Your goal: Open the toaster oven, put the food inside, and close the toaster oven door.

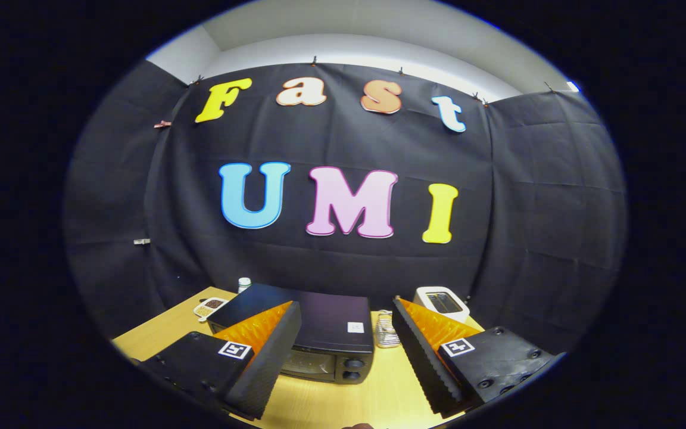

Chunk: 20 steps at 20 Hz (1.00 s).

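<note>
- Toaster oven (325, 333): dark box w/ a flat dark top, stands on the light wood table (343, 399), just ahead of the gripper fingers and between them. Its left part is hidden behind the left finger.
- Oven door looks closed; a bit of the glass front is visible low down, and two round knobs (352, 369) sit at the front right corner, one above the other.
- A small white sticker (355, 327) is on the top of the oven, near its right edge.
- Gripper (349, 357): fingers are spread wide apart, nothing between the pads, not touching the oven. It is held above the table, looking slightly down.
- Just right of the oven, between it and the right finger, stands a small ribbed clear thing (385, 331); cannot tell what it is exactly.
- Beyond the right finger, at the back of the table near the black cloth wall: a white toaster (441, 302) w/ slots on top.
- Left of the oven, at the back: a white divided dish (209, 307) w/ brownish food in the compartments, and a small bottle w/ white cap (244, 284) behind it.
</note>
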### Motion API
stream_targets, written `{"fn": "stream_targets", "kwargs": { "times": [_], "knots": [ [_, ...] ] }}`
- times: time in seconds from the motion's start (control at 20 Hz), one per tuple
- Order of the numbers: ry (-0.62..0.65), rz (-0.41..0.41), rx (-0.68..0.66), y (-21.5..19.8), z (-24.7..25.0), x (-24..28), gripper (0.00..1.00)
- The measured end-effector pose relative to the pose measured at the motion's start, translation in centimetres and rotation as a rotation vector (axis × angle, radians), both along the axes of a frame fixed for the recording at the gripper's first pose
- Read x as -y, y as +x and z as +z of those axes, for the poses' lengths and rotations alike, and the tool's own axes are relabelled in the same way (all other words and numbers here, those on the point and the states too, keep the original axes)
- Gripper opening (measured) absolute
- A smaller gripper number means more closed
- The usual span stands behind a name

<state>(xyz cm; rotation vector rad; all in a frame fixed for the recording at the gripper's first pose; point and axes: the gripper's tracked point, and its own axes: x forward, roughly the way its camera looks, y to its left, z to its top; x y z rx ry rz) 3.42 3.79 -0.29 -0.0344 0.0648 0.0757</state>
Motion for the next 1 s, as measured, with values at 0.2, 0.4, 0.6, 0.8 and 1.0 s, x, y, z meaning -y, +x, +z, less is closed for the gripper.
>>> {"fn": "stream_targets", "kwargs": {
  "times": [0.2,0.4,0.6,0.8,1.0],
  "knots": [
    [-0.028,-0.08,-0.004,-2.5,-0.5,5.5,0.99],
    [-0.021,-0.114,-0.026,-3.4,-0.6,7.1,0.99],
    [0.01,-0.119,-0.026,-3.0,0.0,6.9,0.99],
    [0.036,-0.105,-0.026,-2.7,-0.1,5.8,0.99],
    [0.043,-0.094,-0.036,-2.5,-0.2,5.2,1.0]
  ]
}}
